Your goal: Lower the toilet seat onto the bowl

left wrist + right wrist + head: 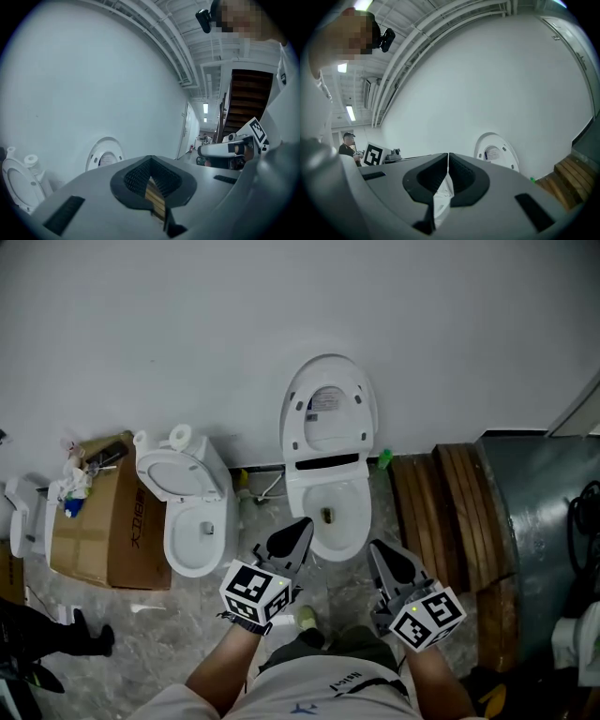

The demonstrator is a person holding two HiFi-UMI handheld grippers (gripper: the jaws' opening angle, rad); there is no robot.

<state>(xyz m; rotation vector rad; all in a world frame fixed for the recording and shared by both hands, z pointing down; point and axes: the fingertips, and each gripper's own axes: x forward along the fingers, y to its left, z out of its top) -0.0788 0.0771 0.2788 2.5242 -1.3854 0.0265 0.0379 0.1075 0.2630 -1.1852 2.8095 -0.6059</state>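
Broadly, the plain white wall (pixel 281 296) backs the scene and the grey marbled floor (pixel 169 634) carries the fixtures. The white ceramic toilet bowl (pixel 354 521) stands at centre against that wall. A second white toilet (pixel 187 521) and a brown cardboard box (pixel 103 531) stand on one side, stacked brown wooden planks (pixel 450 512) on the other. The white oval toilet seat (pixel 328 413) is upright, tipped back on its hinge against the wall, which is judged to keep it up; it is not yet on the bowl. The left tool (pixel 302 524) and right tool (pixel 377 549) hover near the bowl's front rim, aimed at the seat. Each has its jaws closed together on nothing, judged suited to nudging the seat forward rather than pinching it.
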